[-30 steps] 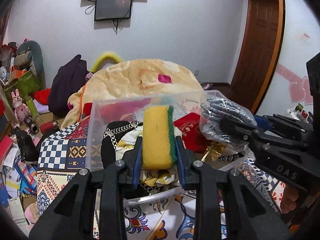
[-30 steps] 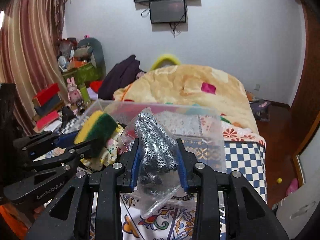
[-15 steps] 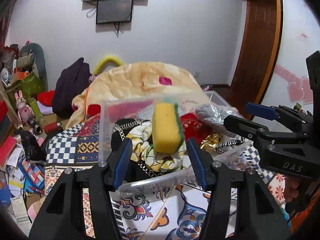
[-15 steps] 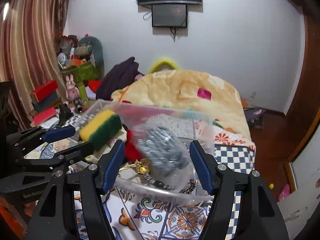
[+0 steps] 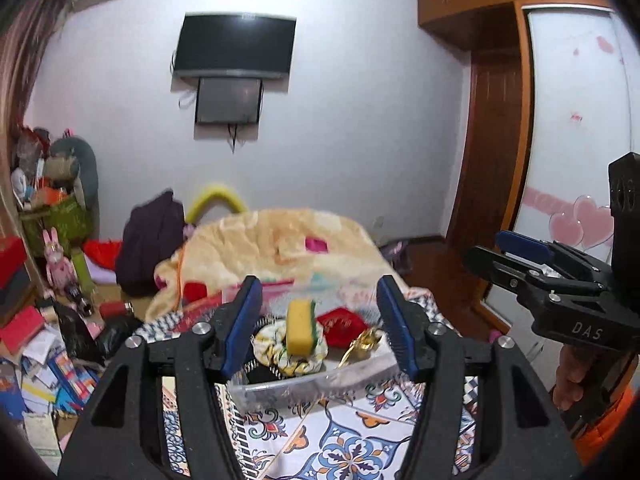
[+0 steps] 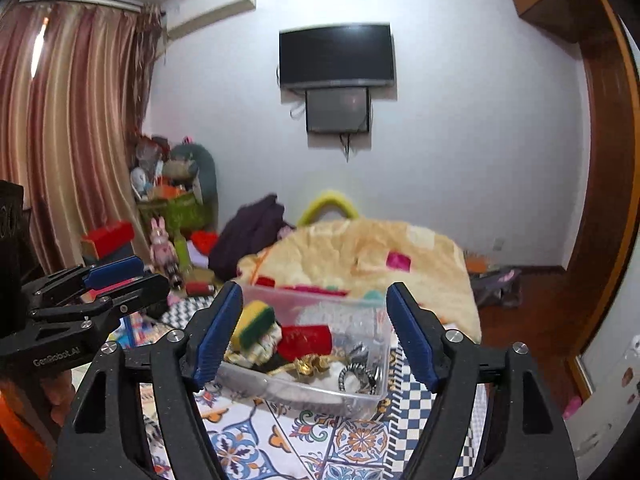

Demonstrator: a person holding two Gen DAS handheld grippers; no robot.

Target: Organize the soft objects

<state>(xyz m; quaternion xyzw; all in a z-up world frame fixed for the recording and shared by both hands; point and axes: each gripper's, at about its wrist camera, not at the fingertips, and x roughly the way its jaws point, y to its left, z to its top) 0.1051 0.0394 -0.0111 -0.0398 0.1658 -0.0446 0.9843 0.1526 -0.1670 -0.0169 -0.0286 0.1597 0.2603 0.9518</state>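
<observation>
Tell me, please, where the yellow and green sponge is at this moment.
The sponge lies in the clear plastic bin, at its left end in the right wrist view, on a floral cloth beside a red pouch; neither gripper holds it.

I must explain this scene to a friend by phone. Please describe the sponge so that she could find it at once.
Find the bed with the patterned cover; on it stands a clear plastic storage box full of small things. At the box's left side, on a yellow-and-white floral cloth, sits the yellow block sponge with a green scouring face. Nothing else there is yellow and green; its neighbour is a red pouch.
</observation>
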